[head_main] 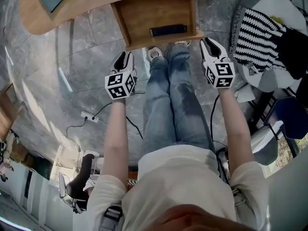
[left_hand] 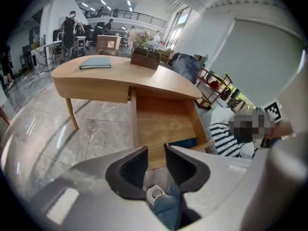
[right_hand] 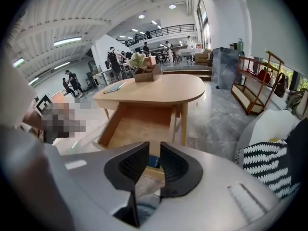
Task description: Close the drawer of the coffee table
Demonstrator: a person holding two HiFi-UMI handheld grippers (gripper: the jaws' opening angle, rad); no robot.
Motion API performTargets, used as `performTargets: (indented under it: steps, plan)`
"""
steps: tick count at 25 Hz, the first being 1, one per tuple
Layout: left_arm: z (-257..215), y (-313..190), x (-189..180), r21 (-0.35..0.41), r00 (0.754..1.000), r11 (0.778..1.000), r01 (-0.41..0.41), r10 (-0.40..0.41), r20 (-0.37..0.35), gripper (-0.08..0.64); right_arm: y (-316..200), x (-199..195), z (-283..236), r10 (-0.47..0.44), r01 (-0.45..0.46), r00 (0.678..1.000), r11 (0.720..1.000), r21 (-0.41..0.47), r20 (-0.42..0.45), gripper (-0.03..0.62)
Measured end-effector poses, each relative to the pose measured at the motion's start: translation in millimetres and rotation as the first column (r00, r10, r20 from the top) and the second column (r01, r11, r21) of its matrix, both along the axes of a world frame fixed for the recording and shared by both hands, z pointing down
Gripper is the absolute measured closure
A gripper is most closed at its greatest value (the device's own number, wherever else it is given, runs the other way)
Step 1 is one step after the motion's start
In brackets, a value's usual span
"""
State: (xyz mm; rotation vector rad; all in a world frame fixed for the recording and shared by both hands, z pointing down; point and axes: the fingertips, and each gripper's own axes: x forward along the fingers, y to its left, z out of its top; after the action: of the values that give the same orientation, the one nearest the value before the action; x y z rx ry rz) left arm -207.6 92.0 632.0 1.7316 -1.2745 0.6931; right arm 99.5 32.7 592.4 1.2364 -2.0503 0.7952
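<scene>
Two grippers hang just near of the coffee table (head_main: 43,18): at left, the left gripper (head_main: 123,57), jaws narrowly apart and empty; centre, the drawer (head_main: 144,11), pulled out toward the person, a dark blue object (head_main: 167,30) at its near edge; at right, the right gripper (head_main: 210,43), likewise narrowly parted, empty.

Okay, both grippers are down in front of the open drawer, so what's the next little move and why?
Probably ease both grippers forward to meet the drawer's front edge. It stands pulled far out of the coffee table. The left gripper and right gripper sit just short of its front corners, jaws slightly apart with nothing between them, so a push looks likelier than a grasp.
</scene>
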Motion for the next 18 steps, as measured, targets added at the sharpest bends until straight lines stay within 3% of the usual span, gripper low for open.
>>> performTargets:
  steps: [7,12,18]
  plan:
    - [47.8,17.1,1.4,-0.059,0.990,0.992,-0.112,0.116,0.078,0.315,11.6,12.1,50.9,-0.043,0.040,0.998,0.996,-0.075,-0.040,0.452]
    - [84.4,27.7,-5.3,-0.103,0.959,0.974,-0.201,0.218,0.183,0.275,24.7,21.5,84.8,-0.126,0.113,0.986,0.986,-0.122,-0.105,0.400]
    - [110.1,26.5,-3.6,-0.140,0.939,0.960,-0.244,0.270,0.213,0.258,34.8,31.2,116.1,-0.188,0.160,0.968,0.973,-0.166,-0.168,0.359]
